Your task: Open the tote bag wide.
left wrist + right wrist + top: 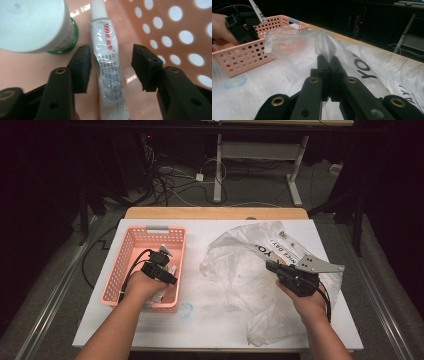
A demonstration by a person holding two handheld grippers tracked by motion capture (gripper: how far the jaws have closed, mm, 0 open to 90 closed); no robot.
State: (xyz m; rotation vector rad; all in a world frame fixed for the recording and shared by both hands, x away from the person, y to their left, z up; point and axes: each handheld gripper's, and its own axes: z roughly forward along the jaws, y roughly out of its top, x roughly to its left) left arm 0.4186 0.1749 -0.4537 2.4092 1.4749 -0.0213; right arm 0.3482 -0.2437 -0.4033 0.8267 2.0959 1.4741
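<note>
Black left gripper (111, 65) fingers straddle the tube (108, 70) on the basket (175, 30) floor, apart, not yet pressing. White-capped jar (32, 22) crowds just beside it. Right gripper (329, 58) fingers are clamped on the bag (294, 42), lifting a fold off the desk (210, 320).

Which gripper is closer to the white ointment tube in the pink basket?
Left. The left gripper is down in the pink basket with its fingers either side of the ointment tube, not yet pressing it. The right gripper is off across the table, pinching the plastic bag.
</note>
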